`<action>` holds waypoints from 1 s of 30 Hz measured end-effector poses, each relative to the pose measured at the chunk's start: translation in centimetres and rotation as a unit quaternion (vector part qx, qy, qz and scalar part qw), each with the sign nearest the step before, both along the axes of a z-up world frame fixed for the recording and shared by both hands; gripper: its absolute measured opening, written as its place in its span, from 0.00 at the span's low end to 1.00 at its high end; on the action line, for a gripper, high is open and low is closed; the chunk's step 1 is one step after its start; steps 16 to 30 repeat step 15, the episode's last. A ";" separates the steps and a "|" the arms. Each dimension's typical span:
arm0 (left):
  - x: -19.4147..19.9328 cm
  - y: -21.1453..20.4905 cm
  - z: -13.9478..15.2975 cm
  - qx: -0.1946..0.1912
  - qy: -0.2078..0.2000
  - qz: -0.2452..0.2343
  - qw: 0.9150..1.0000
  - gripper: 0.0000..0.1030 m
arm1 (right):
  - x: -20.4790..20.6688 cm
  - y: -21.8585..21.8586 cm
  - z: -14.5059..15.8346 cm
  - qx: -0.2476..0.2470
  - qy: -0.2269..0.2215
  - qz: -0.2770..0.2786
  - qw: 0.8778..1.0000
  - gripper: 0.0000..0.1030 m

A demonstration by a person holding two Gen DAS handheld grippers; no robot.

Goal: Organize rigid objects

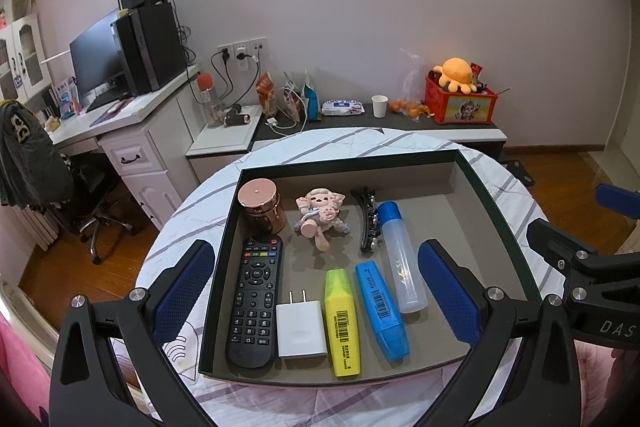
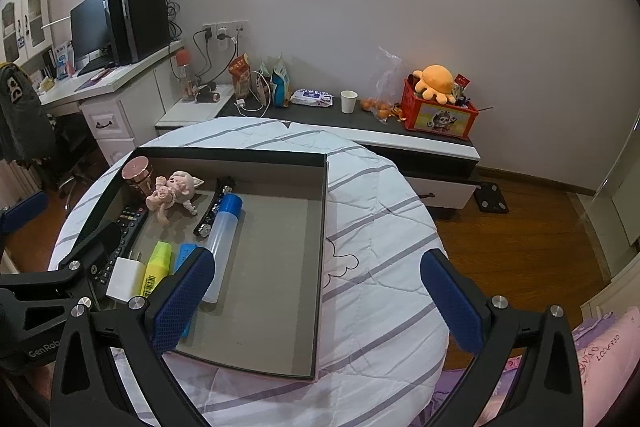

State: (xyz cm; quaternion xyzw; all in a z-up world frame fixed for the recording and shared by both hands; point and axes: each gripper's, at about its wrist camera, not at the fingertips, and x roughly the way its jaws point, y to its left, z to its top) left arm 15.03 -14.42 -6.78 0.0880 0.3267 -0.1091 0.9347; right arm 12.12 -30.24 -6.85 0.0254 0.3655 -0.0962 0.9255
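A dark shallow box (image 1: 496, 211) (image 2: 320, 267) lies on the round cloth-covered table (image 1: 320, 143) (image 2: 380, 227). Inside it are a black remote (image 1: 256, 299), a white charger (image 1: 300, 329), a yellow highlighter (image 1: 341, 323), a blue highlighter (image 1: 382, 311), a clear bottle with a blue cap (image 1: 400, 255) (image 2: 224, 243), a black hair clip (image 1: 369, 219), a pink figurine (image 1: 320, 215) (image 2: 176, 191) and a copper jar (image 1: 262, 205). My left gripper (image 1: 316, 291) hangs open above the box's near half. My right gripper (image 2: 316, 301) is open over the box's right edge, holding nothing.
Behind the table runs a low dark cabinet (image 2: 400, 135) with a paper cup (image 1: 379, 105), wipes, snack bags, oranges and a red crate with an orange plush (image 1: 456, 71). A white desk with monitor and PC tower (image 1: 152, 47) stands at left, an office chair beside it.
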 end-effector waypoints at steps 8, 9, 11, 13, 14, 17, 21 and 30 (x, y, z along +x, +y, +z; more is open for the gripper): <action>-0.2 0.2 0.1 -0.002 -0.004 0.002 1.000 1.00 | -0.1 0.0 0.1 0.000 -0.003 0.001 1.000 1.00; -0.3 0.3 0.2 -0.003 -0.005 0.003 1.000 1.00 | -0.1 0.0 0.1 -0.001 -0.004 0.002 1.000 1.00; -0.5 0.4 0.5 -0.003 -0.008 0.003 1.000 1.00 | -0.3 0.2 0.3 -0.001 -0.006 0.001 1.000 1.00; -0.8 0.6 0.7 -0.004 -0.009 0.002 1.000 1.00 | -0.6 0.3 0.5 -0.003 -0.008 0.001 1.000 1.00; -1.0 0.7 0.8 -0.005 -0.010 0.002 1.000 1.00 | -0.7 0.4 0.6 -0.003 -0.009 0.001 1.000 1.00; -1.2 0.7 1.0 -0.004 -0.011 0.002 1.000 1.00 | -0.9 0.5 0.7 -0.004 -0.010 0.001 1.000 1.00; -1.2 0.7 1.0 -0.004 -0.011 0.002 1.000 1.00 | -0.9 0.5 0.7 -0.004 -0.010 0.001 1.000 1.00; -1.2 0.7 1.0 -0.004 -0.011 0.002 1.000 1.00 | -0.9 0.5 0.7 -0.004 -0.010 0.001 1.000 1.00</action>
